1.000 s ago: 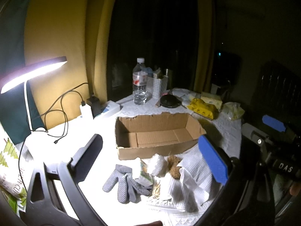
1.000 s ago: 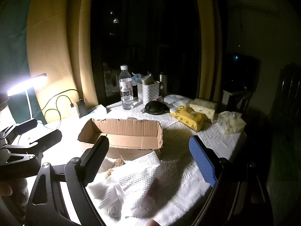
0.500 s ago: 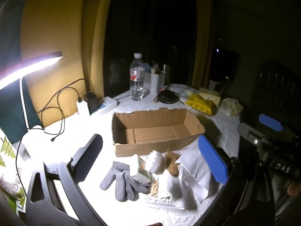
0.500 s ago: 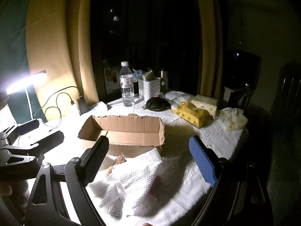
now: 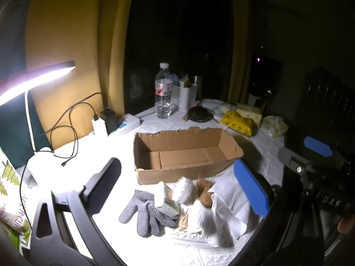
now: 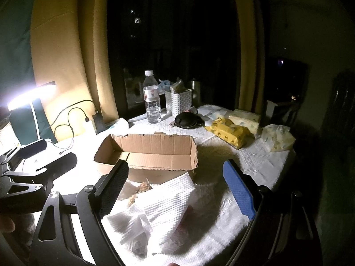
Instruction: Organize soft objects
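We held both hand-held grippers wide apart, left [image 5: 177, 190] and right [image 6: 175, 186], gripping nothing. The grey glove [image 5: 144, 212] and paper towel [image 6: 162, 201] lay before the empty cardboard box [image 5: 184, 153].

My left gripper [image 5: 177, 190] hangs with jaws spread wide, nothing between the fingers [image 5: 104, 181]. My right gripper [image 6: 175, 186] is likewise wide apart and empty, level with the left one and off to its right. Both point forward and slightly down.

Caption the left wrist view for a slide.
Open left gripper above grey dotted glove and white paper towels, before empty cardboard box.
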`<state>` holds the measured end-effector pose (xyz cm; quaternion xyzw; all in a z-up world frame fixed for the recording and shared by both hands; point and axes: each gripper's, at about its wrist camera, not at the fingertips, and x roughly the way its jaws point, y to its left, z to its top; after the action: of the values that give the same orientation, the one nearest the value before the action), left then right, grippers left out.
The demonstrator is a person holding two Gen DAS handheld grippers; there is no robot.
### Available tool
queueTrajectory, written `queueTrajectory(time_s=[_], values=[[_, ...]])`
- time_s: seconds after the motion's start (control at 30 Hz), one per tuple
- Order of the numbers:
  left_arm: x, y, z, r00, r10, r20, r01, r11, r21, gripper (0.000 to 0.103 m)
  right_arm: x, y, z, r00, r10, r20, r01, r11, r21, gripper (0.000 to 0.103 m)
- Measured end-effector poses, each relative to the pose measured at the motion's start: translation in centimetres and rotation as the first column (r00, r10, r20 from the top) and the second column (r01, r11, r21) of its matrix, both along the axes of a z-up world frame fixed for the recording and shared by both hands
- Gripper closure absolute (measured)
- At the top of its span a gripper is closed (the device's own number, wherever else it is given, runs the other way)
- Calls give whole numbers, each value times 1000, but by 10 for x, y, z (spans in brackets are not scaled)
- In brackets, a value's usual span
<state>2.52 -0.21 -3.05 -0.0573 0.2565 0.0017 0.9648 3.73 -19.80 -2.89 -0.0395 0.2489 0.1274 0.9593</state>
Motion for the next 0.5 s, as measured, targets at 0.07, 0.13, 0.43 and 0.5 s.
queueTrajectory(time_s=[0.07,0.13,0.43,0.5], values=[[0,0,1,1000,0,1,0,1000,2,1,1,0,1,1000,-1,0,1,1000,0,13],[0,0,0,1000,0,0,0,1000,0,1,1,0,1,1000,-1,-1,1,1000,1,13],[-2,-2,1,1000,1,1,-1,1000,3,1,1,-1,2,1000,0,-3,0,1000,2,13],[-2,-3,1,1000,3,1,-3,1000,5,1,1,-1,2,1000,-1,-3,1,1000,3,13]])
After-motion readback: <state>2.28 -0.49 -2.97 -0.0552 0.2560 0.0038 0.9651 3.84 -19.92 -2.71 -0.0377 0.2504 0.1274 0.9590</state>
